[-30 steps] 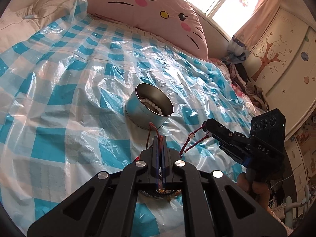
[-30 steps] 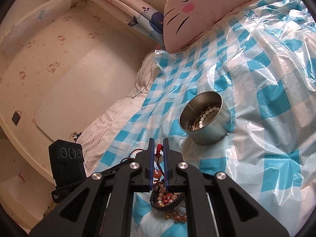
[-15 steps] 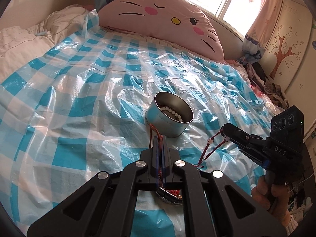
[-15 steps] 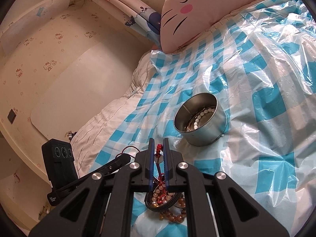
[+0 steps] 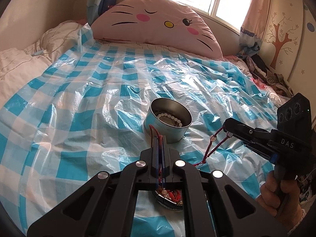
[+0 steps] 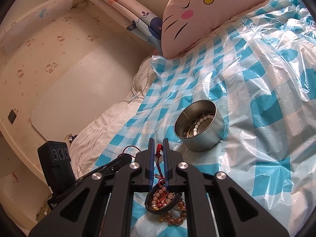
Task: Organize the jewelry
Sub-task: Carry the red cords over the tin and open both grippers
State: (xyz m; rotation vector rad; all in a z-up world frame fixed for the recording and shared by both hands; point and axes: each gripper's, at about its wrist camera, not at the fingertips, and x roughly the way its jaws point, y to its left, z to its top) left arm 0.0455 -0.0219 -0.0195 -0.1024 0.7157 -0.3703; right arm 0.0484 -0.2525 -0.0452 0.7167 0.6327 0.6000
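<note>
On my left, the left gripper [image 5: 158, 138] is clamped tight on a thin red cord [image 5: 153, 129], its loop poking up past the fingertips. Just beyond it sits the round metal tin [image 5: 167, 122] on the blue-checked plastic sheet [image 5: 79, 102], and I can see one white bead bracelet [image 5: 169, 117] already lying inside, so that piece looks done. Moving right, the right gripper [image 5: 227, 127] is pinched shut on a dark red braided cord [image 5: 214, 144] with a small ring on it, strung down toward the near pile. That tangled pile [image 6: 165, 203], amber beads, red beads, a black woven band, is still on the sheet below my grippers. I'd judge we're early: one item binned, one being teased free, most left.
</note>
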